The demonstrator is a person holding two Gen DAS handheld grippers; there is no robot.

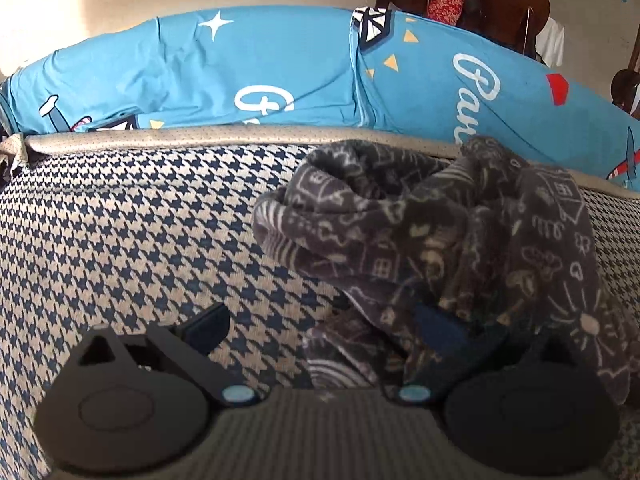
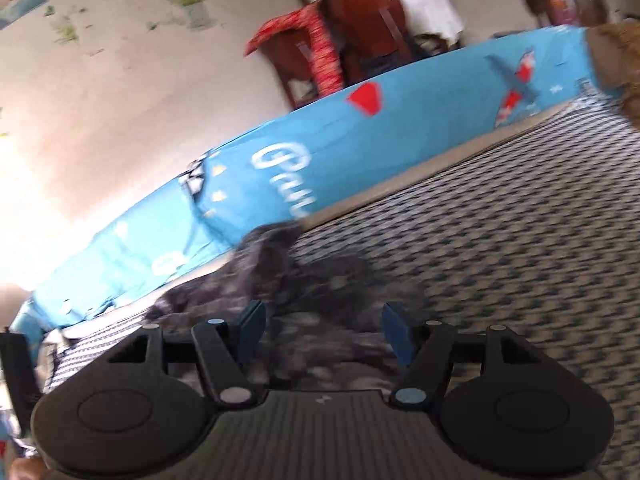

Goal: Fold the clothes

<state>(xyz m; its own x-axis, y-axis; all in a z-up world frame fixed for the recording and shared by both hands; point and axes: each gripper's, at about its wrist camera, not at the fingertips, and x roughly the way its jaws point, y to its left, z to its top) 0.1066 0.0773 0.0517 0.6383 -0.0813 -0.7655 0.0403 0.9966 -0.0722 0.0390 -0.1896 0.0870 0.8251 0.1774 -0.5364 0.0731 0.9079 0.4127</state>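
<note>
Houndstooth mattress [image 1: 120, 232] is seen as the work surface, backed by a blue printed bolster [image 1: 240, 72] along its far edge, with a pale wall and a wooden chair [image 2: 360, 28] behind. A grey patterned garment [image 1: 440, 232] is bunched in a heap on the mattress, touching the bolster at its far side; no flat fold is visible, so the stage cannot be settled.

Left gripper [image 1: 320, 324] is held low at the heap's near edge, fingers spread, the right-hand finger against or under cloth, nothing pinched. Right gripper [image 2: 324, 324] is tilted and blurred, fingers spread over the same grey cloth, nothing gripped.

Risks, as judged: several layers could be caught at once in so crumpled a heap, so a fold would be dragged skewed; cloth could be pushed against the bolster and snagged there; a blurred, fast approach could miss an edge.

Open mattress is available left of the heap and near the right gripper; the bolster side is closed off.
</note>
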